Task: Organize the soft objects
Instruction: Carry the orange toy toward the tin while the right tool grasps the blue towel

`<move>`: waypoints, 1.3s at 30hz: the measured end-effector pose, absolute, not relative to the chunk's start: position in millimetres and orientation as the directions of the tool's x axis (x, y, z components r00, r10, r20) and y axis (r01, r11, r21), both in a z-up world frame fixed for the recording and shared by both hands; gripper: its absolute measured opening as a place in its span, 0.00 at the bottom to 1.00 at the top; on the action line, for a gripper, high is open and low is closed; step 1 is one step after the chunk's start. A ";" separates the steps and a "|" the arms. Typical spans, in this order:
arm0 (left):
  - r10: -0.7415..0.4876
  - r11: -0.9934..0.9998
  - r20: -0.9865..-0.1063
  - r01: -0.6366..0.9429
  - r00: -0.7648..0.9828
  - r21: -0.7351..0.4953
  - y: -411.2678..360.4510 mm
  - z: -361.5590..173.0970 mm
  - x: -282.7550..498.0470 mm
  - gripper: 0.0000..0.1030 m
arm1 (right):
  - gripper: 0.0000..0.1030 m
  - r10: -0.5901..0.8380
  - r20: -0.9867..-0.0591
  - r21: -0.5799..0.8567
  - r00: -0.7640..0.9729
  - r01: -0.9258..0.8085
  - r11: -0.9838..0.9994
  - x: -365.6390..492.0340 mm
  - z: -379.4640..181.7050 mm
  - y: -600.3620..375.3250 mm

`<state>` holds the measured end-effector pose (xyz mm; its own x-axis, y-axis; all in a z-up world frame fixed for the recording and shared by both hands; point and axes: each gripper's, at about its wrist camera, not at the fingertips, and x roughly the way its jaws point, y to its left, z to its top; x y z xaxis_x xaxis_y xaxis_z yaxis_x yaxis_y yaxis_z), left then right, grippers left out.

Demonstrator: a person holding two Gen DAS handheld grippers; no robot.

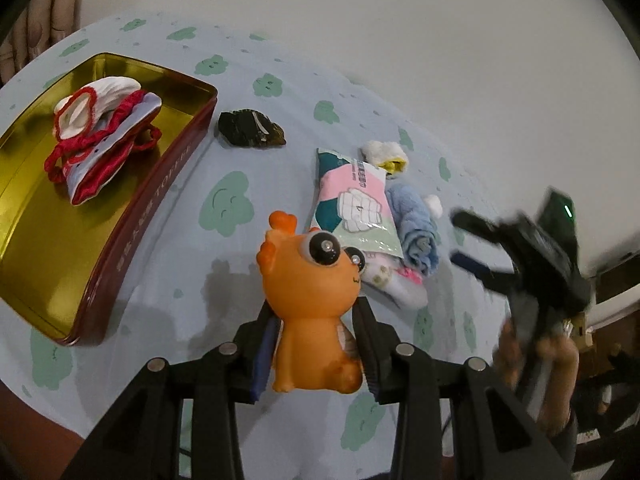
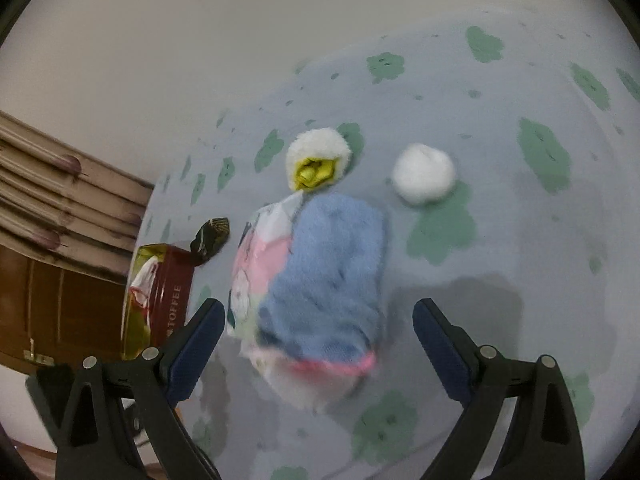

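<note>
My left gripper (image 1: 316, 320) is shut on an orange squishy toy animal (image 1: 316, 304) with big eyes, held above the bedsheet. A red and gold toffee tin (image 1: 132, 216) lies to the left and holds red, white and lilac cloth items (image 1: 100, 136). My right gripper (image 2: 318, 320) is open above a pile: a blue towel (image 2: 328, 272), a pink and white tissue pack (image 2: 256, 264) and a white and pink sock (image 2: 312, 380). The right gripper also shows in the left wrist view (image 1: 464, 236), open, to the right of the pile.
A dark crumpled item (image 1: 252, 128) lies beside the tin. A white and yellow fluffy item (image 2: 318, 158) and a white pompom (image 2: 424, 174) lie beyond the pile. The sheet (image 2: 520, 240) is pale blue with green flowers. A wall stands behind.
</note>
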<state>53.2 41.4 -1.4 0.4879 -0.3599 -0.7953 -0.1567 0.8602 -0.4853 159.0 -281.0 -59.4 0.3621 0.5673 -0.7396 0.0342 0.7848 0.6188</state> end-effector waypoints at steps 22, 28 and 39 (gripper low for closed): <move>-0.304 0.846 -0.758 -0.202 0.577 -0.493 100.5 30.5 5.8 0.38 | 0.20 0.544 -0.703 0.642 0.459 0.079 0.763 136.8 -53.9 -312.1; -0.164 0.878 -0.774 -0.268 0.612 -0.398 146.0 45.4 -3.7 0.38 | 0.20 0.577 -0.645 0.695 0.502 0.070 0.716 79.7 -36.6 -328.1; 0.013 0.930 -0.839 -0.315 0.544 -0.190 217.6 -1.7 44.5 0.40 | 0.20 0.647 -0.608 0.741 0.460 0.037 0.670 40.6 -37.5 -291.8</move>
<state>44.5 217.6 -1.7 0.5440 0.0129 -0.8390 -0.3154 0.9297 -0.1902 40.6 -291.8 -37.5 0.4599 0.6473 -0.6078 0.0370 0.6700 0.7415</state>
